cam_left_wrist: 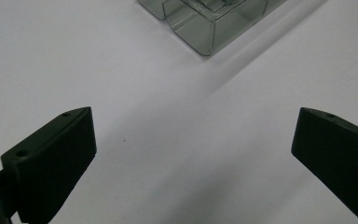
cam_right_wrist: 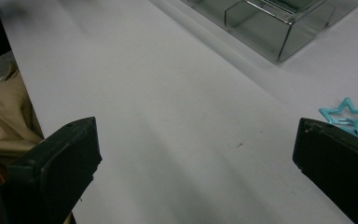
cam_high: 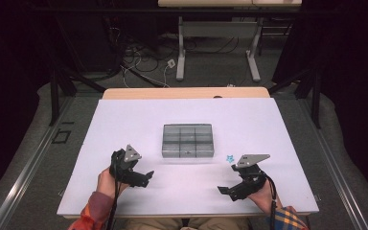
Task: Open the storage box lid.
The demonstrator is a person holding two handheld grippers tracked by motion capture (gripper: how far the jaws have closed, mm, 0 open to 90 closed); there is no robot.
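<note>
- On the white table [cam_high: 124, 124], just beside the right gripper [cam_high: 227, 190], lies a little blue star clip [cam_right_wrist: 347, 115] (it looks like a hair clip, though it is too small to be sure).
- The clear box [cam_high: 188, 140] sits near it, in the middle.
- Both grippers, the left gripper [cam_high: 146, 176] too, are wide open and hold nothing.
- The star is thin and flat, so the jaws could slip and push it away.

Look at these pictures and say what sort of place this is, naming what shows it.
Probably a lab or recording studio, not a home: dark curtains surround a white-covered table, loose cables trail across the floor, and a person holds the left gripper and right gripper over it.
</note>
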